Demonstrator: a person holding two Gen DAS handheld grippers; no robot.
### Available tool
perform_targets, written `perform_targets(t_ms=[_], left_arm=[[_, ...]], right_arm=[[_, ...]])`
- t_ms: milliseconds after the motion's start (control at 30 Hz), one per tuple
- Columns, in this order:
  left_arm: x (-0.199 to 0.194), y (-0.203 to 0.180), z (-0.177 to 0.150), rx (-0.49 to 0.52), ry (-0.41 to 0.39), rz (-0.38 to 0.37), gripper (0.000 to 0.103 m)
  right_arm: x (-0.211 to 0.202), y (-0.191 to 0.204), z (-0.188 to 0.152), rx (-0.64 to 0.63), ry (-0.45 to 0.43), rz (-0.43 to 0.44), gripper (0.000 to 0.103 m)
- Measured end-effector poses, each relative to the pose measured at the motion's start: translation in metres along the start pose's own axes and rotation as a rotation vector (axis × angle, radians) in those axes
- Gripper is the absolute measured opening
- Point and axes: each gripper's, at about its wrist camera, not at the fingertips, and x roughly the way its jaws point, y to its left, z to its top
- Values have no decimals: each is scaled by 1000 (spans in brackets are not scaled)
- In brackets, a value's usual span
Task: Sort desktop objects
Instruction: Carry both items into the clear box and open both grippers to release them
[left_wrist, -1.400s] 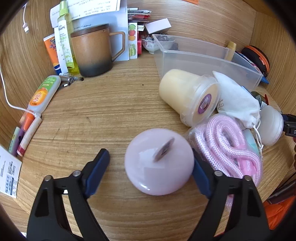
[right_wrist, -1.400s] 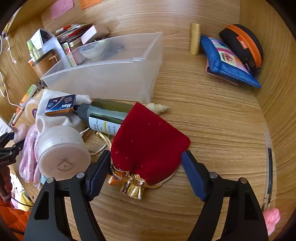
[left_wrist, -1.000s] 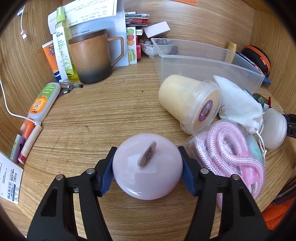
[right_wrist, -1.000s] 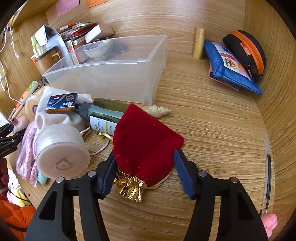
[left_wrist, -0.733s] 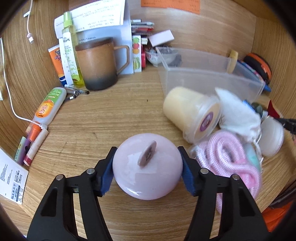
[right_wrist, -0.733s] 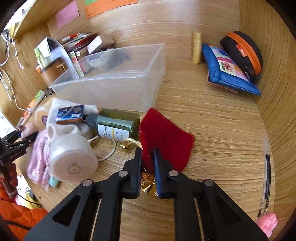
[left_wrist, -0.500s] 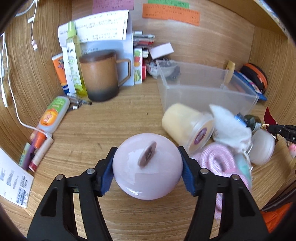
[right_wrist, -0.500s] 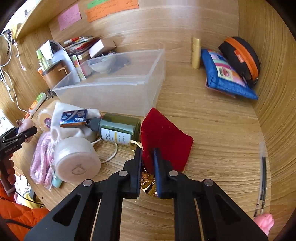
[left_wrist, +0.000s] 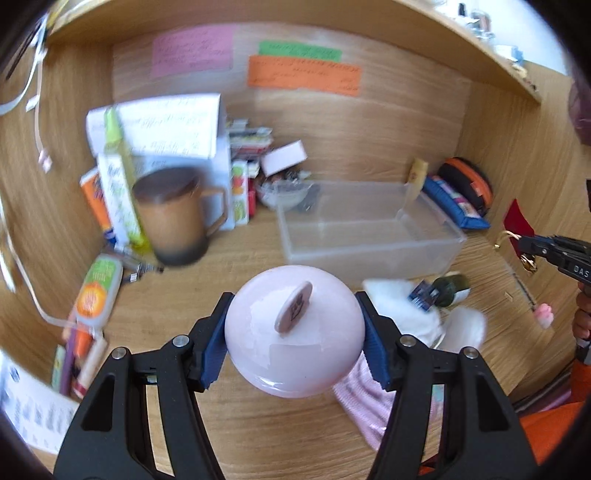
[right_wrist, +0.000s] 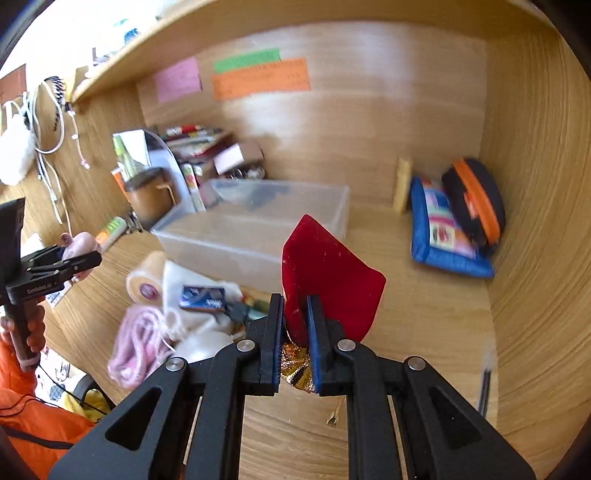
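Mostly wood desk w/ clear bin (sticky notes on back wall).

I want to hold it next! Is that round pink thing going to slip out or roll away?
The round pink thing looks smooth and shiny, so it is probably a bit slippery. The left tool grips it only at its two sides, so a loose squeeze might let it slide. Its shape is rounded like a dome, so it could well roll if set down on its side.

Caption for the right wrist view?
Right gripper pinches a red velvet pouch above the cluttered wooden desk.
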Motion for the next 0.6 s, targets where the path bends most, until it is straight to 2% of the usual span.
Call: perform_targets(t_ms=[100,300,433,600], left_arm=[[-4,-6,20,37,-12,-25,63],[2,-18,49,102,-36,-23,63],[16,-23,70,122,-49,8,63],[38,-23,95,111,-21,-29,63]], right_arm=[[-11,11,15,-42,-35,0,11],[-12,25,38,-125,-62,-11,11],[-4,29,58,-156,-71,-7,11],[10,30,84,-189,-73,4,11]])
